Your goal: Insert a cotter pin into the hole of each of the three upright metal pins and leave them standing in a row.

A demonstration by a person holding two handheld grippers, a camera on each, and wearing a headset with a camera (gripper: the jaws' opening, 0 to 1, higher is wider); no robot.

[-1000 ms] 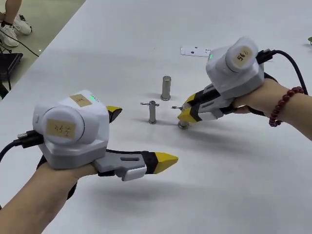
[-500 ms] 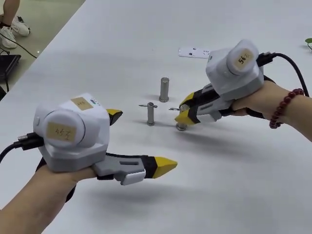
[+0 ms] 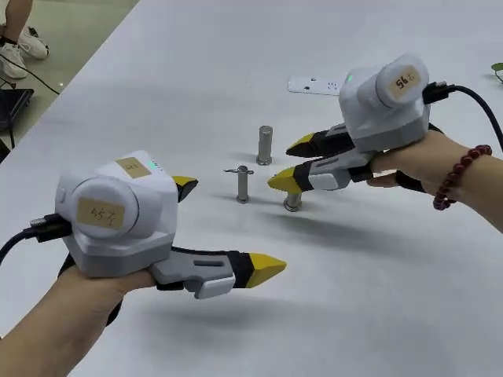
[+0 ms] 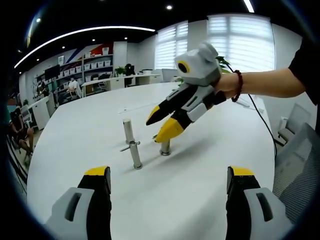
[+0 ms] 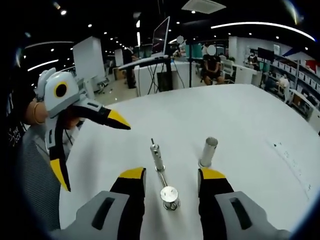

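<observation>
The left tongs (image 3: 226, 226) hang low over the white bench (image 3: 377, 298), wide open with nothing in them. Past their tips the middle metal pin (image 3: 243, 187) stands upright, and a cotter pin (image 3: 233, 170) pokes through it near the top. The back metal pin (image 3: 265, 145) stands just behind it, a little to the right. The front metal pin (image 3: 293, 203) stands nearest the right tongs (image 3: 288, 163), with its top hidden under them. The right tongs are open too and hold nothing. Their yellow tips sit just above that pin.
</observation>
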